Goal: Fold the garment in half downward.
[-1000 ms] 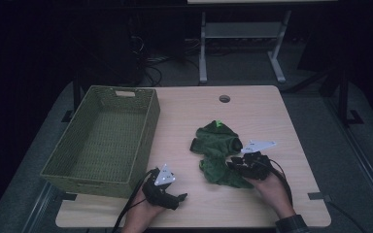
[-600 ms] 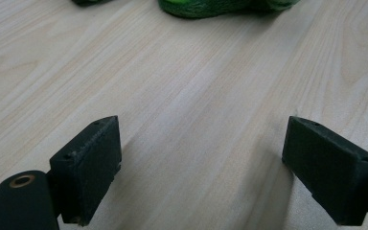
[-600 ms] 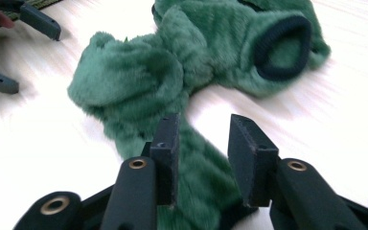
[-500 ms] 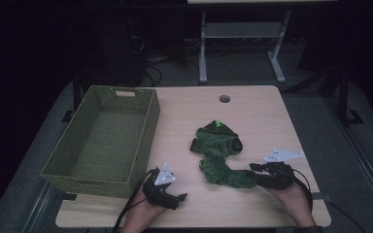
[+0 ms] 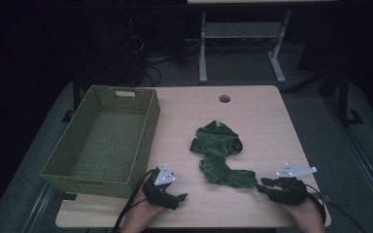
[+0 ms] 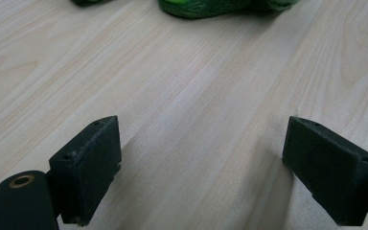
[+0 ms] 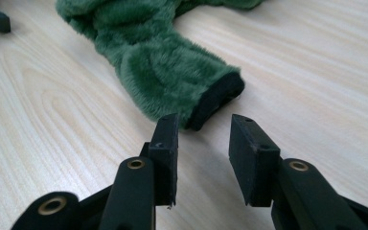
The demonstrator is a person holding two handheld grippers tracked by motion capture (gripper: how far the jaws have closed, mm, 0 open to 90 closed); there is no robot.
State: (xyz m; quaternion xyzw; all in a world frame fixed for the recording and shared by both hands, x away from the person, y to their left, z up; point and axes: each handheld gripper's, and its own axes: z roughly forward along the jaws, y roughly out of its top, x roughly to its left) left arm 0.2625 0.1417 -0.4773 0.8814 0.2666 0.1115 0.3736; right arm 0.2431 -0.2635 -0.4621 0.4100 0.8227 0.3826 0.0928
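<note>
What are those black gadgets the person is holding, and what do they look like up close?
Each hand holds a black two-jaw tool. The left gripper and the right gripper each carry a pale grey three-cornered plate on top, and a black cable trails back from each. Close up, the jaws end in blocky matte black pads with small screw holes, on black arms with brass-coloured rings at the pivots.

A fuzzy dark-green plush garment [image 5: 219, 155] lies crumpled and flat on the light wooden surface [image 5: 262, 116], its dark-lined open cuff [image 7: 216, 99] at the near end.
</note>
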